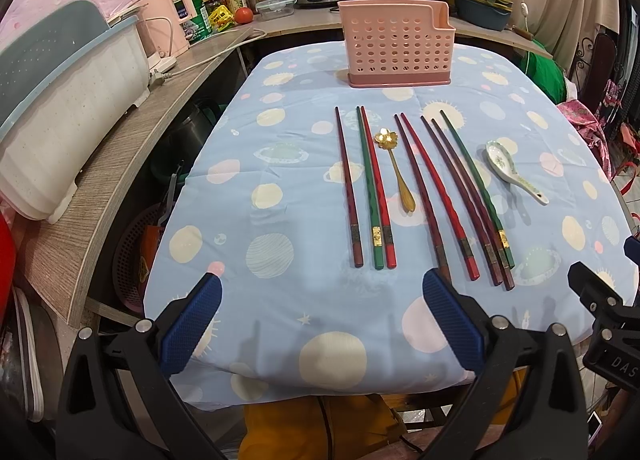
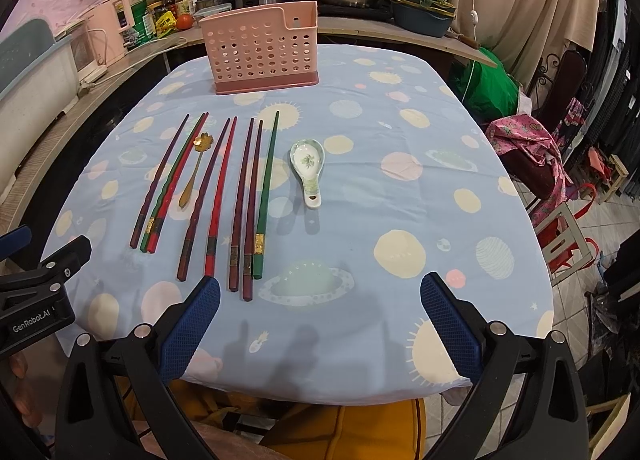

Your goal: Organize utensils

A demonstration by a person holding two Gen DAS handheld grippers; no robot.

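Both tools, left and right, gape wide, empty; chopsticks and spoons laid in a row before pink holder, likely for one-by-one pickup.

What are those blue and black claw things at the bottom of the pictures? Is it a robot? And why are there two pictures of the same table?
It isn't a robot. A person holds one grabbing tool in each hand, and each tool carries a camera looking out along its two blue fingers. So one picture comes from the left gripper and the other from the right gripper.

Both look at a table with a blue planet tablecloth. On it lie eight long chopsticks in red, green and dark brown, a gold spoon shaped like a flower, and a white soup spoon. Behind them stands a pink utensil basket full of holes.

Nothing is held: both tools have their fingers wide open, and all the utensils are lying on the table.
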